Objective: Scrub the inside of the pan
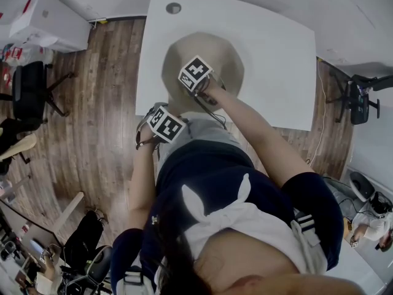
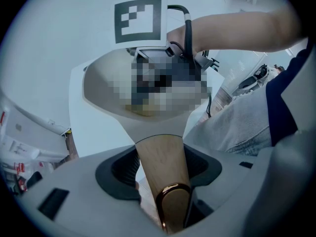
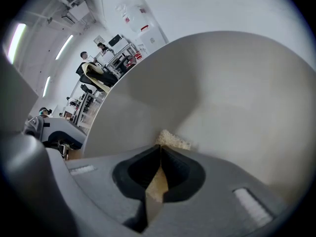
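A beige pan [image 1: 230, 57] sits on a white table [image 1: 279, 48] toward 12 o'clock in the head view, with its bowl near the table's front edge. Its handle reaches off that edge toward 7 o'clock. A pale yellow scrub sponge [image 3: 173, 139] is the only thing in the bowl, and it is pressed against the pan's smooth inner surface.

The right gripper [image 3: 159, 168] has its jaws drawn together on the sponge. A strip of sponge is pinched between the dark pads and its rough end pokes out past the tips. From overhead, this gripper's marker cube hangs over the middle of the pan.

The left gripper [image 2: 160, 172] is clamped on the pan's tapered wooden handle [image 2: 157, 152], which fills the gap between its jaws. A copper-coloured hanging loop [image 2: 173, 201] sits at the handle's near end.

The person's bare right forearm [image 1: 258, 134] runs from 4 o'clock up to the bowl, with the tool angled steeply down into it. The left forearm [image 1: 142, 183] rises from 7 o'clock, and its gripper is just off the table's edge, also pointing steeply down.

Around the table, a plank floor [image 1: 104, 103] spreads toward 9 o'clock. A black office chair [image 1: 29, 91] stands well apart at the frame's left side.
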A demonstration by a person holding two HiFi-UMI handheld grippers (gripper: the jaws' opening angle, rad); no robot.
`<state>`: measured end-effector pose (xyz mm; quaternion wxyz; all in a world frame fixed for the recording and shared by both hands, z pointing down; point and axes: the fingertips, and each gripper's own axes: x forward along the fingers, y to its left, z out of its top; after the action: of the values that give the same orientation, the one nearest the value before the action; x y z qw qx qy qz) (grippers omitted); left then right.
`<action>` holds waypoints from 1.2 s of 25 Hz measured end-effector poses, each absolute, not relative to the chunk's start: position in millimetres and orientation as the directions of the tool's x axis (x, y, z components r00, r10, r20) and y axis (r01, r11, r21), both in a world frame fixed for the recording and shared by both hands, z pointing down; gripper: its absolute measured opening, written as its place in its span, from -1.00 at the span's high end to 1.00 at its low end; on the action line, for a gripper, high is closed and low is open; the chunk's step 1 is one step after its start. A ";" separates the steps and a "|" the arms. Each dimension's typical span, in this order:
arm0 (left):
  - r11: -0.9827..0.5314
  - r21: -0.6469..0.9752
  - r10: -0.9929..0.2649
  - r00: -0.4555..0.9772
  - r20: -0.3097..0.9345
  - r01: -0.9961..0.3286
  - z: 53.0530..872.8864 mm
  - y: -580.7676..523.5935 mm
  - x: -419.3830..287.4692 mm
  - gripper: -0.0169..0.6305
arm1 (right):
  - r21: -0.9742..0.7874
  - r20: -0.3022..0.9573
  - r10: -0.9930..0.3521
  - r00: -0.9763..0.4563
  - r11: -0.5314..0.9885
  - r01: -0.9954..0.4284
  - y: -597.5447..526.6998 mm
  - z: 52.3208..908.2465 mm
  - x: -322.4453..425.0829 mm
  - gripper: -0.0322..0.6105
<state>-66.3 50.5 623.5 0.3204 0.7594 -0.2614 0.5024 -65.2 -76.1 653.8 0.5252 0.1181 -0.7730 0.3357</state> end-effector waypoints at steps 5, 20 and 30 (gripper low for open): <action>-0.655 0.226 -0.076 0.361 0.930 -0.721 622.7 52.7 -64.9 0.17 | -0.376 0.893 0.130 -0.431 0.741 -0.556 -87.2 653.0 -69.3 0.88; -0.652 0.226 -0.083 0.364 0.928 -0.724 623.4 53.1 -67.3 0.17 | -0.297 0.902 -0.008 -0.431 0.714 -0.634 -128.1 651.6 -69.5 0.88; -0.650 0.226 -0.088 0.367 0.926 -0.726 624.4 51.6 -68.4 0.17 | -0.229 0.926 -0.056 -0.374 0.705 -0.671 -150.5 652.5 -53.6 0.88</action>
<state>-68.4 51.6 624.4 0.3222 0.7614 -0.2671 0.4951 -53.6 -150.5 652.5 0.5073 0.2354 -0.7716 0.3031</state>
